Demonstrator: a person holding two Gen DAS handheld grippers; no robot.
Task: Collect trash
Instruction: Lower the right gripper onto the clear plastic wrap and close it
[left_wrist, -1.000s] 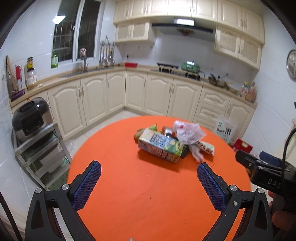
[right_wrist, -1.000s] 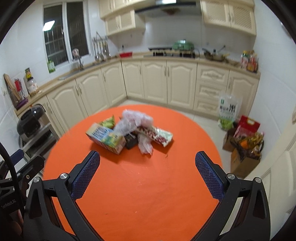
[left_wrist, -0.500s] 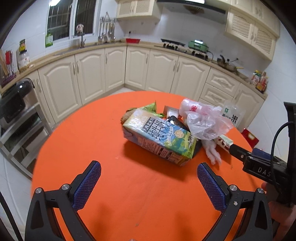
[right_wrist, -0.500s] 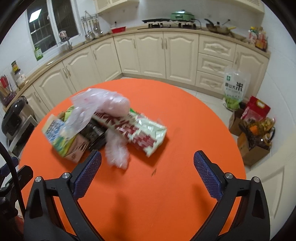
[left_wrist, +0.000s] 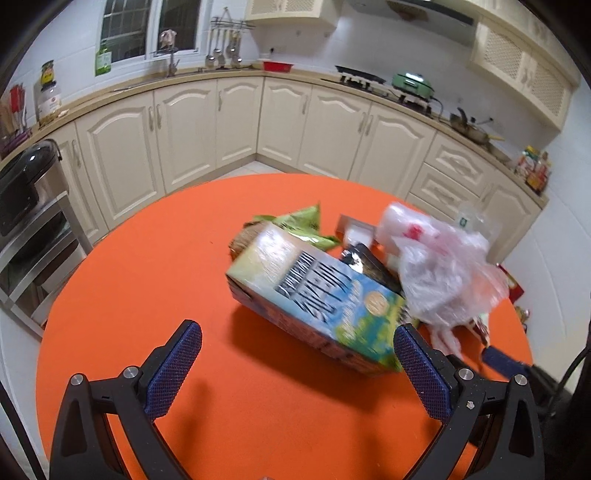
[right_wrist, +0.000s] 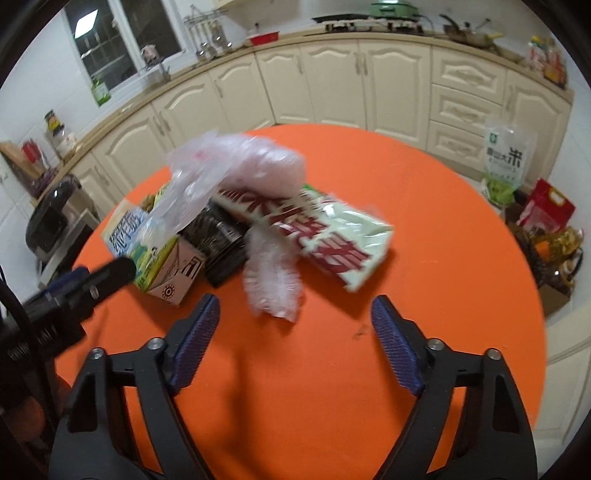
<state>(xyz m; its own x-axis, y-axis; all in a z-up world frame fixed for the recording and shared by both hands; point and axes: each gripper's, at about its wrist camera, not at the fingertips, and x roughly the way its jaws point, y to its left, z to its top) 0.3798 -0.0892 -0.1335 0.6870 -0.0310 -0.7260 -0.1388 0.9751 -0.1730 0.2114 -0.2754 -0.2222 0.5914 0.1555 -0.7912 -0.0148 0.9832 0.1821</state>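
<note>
A heap of trash lies on the round orange table (left_wrist: 147, 280): a blue and green carton (left_wrist: 317, 299) on its side, a green wrapper (left_wrist: 299, 225), a black packet (left_wrist: 369, 262), a clear plastic bag (left_wrist: 443, 273) and a pale green and red snack pack (right_wrist: 332, 236). My left gripper (left_wrist: 297, 365) is open and empty, just short of the carton. My right gripper (right_wrist: 293, 339) is open and empty, just short of the hanging end of the plastic bag (right_wrist: 273, 277). The carton also shows in the right wrist view (right_wrist: 159, 254).
Cream kitchen cabinets (left_wrist: 236, 122) run behind the table. A metal rack with a black cooker (left_wrist: 26, 192) stands at the left. A rice bag (right_wrist: 506, 162) and boxes (right_wrist: 546, 214) sit on the floor at the right.
Both grippers have moved forward toward the trash heap, which now looks much larger and closer. Both stay open.
</note>
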